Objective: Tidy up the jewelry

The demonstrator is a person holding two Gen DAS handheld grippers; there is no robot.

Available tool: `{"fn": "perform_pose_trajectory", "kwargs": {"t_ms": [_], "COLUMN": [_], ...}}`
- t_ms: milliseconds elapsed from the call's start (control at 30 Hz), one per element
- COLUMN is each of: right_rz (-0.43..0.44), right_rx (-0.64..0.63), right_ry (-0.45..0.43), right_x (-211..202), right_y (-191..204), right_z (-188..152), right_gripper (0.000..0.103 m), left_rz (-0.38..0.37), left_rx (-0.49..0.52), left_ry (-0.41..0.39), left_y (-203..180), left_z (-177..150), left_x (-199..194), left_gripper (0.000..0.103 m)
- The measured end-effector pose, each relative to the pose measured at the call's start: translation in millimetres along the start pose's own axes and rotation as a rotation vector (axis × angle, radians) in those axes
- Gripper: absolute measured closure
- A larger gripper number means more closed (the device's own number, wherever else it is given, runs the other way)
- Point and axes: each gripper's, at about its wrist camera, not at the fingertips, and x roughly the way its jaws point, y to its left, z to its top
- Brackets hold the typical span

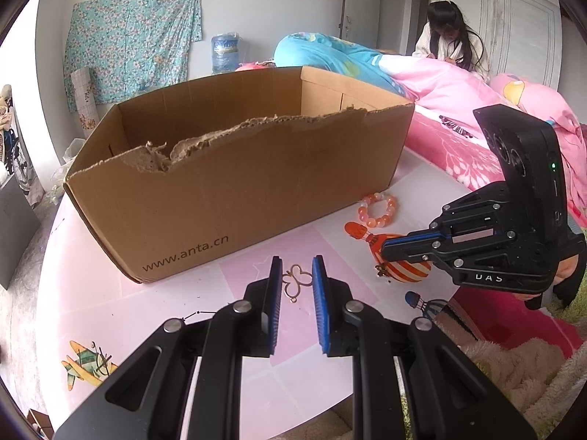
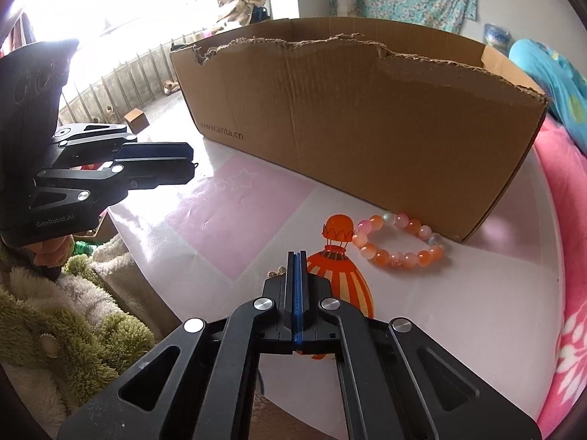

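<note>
A gold butterfly-outline pendant [image 1: 295,278] sits between the blue pads of my left gripper [image 1: 297,261], which is shut on it above the table, a thin chain trailing left. From the right wrist view the left gripper [image 2: 190,163] hangs at the left with a bit of gold poking past its tip. My right gripper [image 2: 297,255] is shut, pads pressed together, tip low over the orange balloon sticker [image 2: 341,278]. A small gold piece [image 2: 277,272] lies just left of its fingers, not between them. An orange and pink bead bracelet [image 2: 381,256] rests by the cardboard box [image 2: 367,121].
The open box [image 1: 238,190] with a torn front edge fills the back of the round white table [image 1: 110,304]. A pink-quilted bed [image 1: 458,91] lies to the right, with a person [image 1: 447,40] sitting beyond it. A fluffy green and white sleeve [image 2: 73,311] borders the table's near side.
</note>
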Motion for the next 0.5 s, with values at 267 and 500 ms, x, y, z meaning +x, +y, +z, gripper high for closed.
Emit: {"fn": "perform_pose_trajectory", "kwargs": {"t_ms": [267, 500], "right_rz": [0.010, -0.003], "right_rx": [-0.090, -0.161], "right_ry": [0.036, 0.086], "right_x": [2.2, 15.5], "right_y": [11.1, 18.2], "right_z": [1.7, 4.3], "right_gripper": [0.086, 0.093], "left_rz": [-0.014, -0.012], "left_rx": [0.000, -0.010], "left_ry": [0.009, 0.008], "left_y": [-0.1, 3.1], "left_z": [-3.4, -1.9], "left_x": [-0.2, 0.3], "left_gripper": [0.087, 0.087]}}
